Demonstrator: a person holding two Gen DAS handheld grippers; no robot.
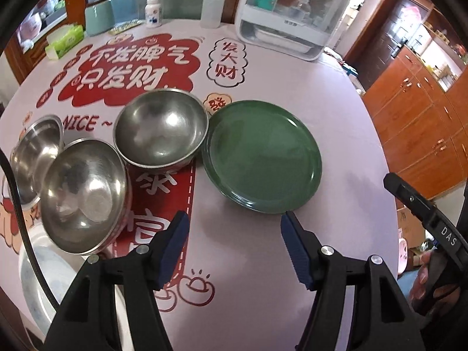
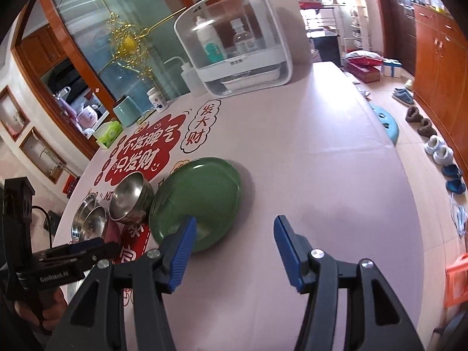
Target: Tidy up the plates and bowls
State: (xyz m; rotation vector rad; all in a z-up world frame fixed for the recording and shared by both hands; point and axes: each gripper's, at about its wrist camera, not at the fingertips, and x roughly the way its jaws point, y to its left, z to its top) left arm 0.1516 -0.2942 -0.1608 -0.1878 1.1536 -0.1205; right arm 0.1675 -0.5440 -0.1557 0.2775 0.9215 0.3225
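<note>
A dark green plate (image 1: 263,155) (image 2: 201,193) lies on the printed tablecloth (image 1: 248,263). Left of it stands a steel bowl (image 1: 161,128) (image 2: 131,199), touching its rim. A second steel bowl (image 1: 84,196) (image 2: 93,222) and a third steel dish (image 1: 35,152) sit further left, above a white plate (image 1: 44,286). My left gripper (image 1: 235,215) hangs open just short of the green plate's near edge, nothing between its blue pads. My right gripper (image 2: 235,219) is open too, at the plate's near right side, its left finger (image 2: 181,251) overlapping the plate in view.
At the table's far side stand a clear-lidded white box (image 1: 292,14) (image 2: 234,46) with bottles inside, a squeeze bottle (image 1: 212,8), a pill bottle (image 1: 153,11), a teal cup (image 1: 99,14) and a green tissue pack (image 1: 64,41). Wooden cabinets (image 1: 424,117) and shoes (image 2: 438,152) lie beyond the table's right edge.
</note>
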